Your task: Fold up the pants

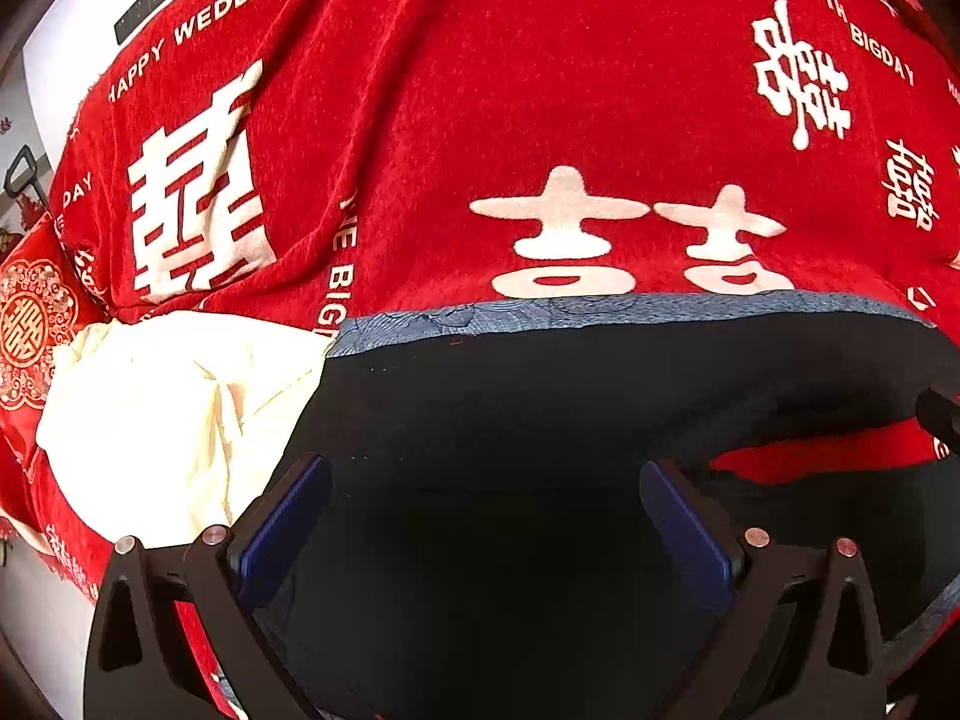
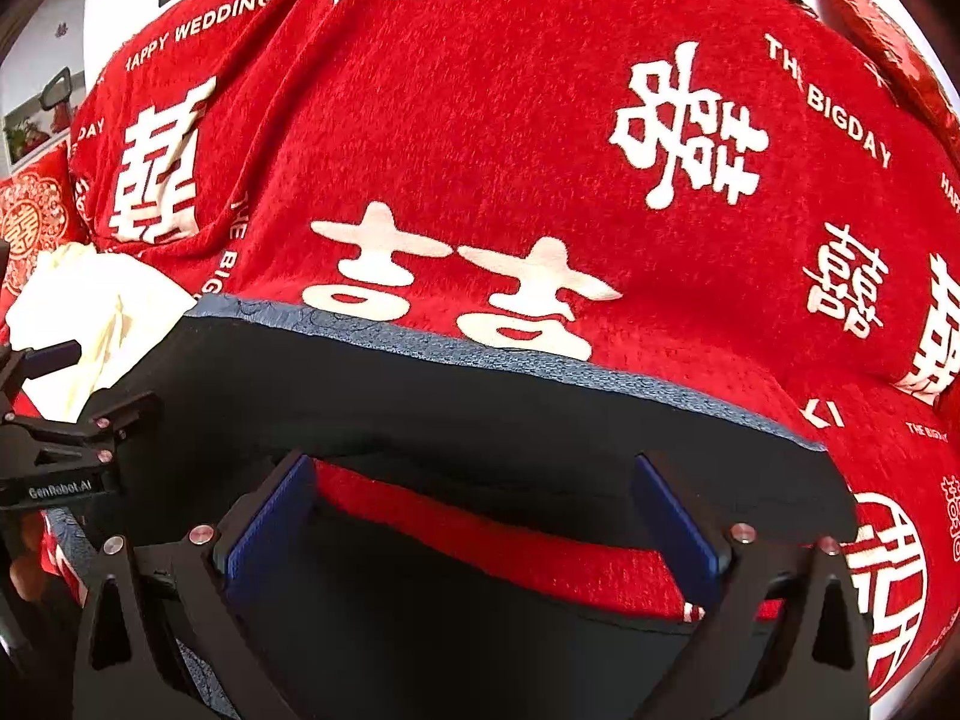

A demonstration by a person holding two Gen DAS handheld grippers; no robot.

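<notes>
Dark navy pants (image 1: 540, 408) with a blue patterned band along the far edge (image 1: 600, 309) lie on a red wedding blanket. They also show in the right wrist view (image 2: 420, 402), with a strip of red blanket between two dark layers. My left gripper (image 1: 486, 480) is open, its blue pads (image 1: 288, 516) spread wide just above the dark cloth. My right gripper (image 2: 474, 480) is open over the pants' near edge, pads (image 2: 672, 516) apart and holding nothing. The left gripper also shows at the left edge of the right wrist view (image 2: 54, 414).
The red blanket (image 1: 480, 120) with white characters covers the whole surface. A cream cloth (image 1: 174, 408) lies bunched left of the pants and shows in the right wrist view (image 2: 90, 312). A red embroidered cushion (image 1: 30, 330) sits far left. White wall is behind.
</notes>
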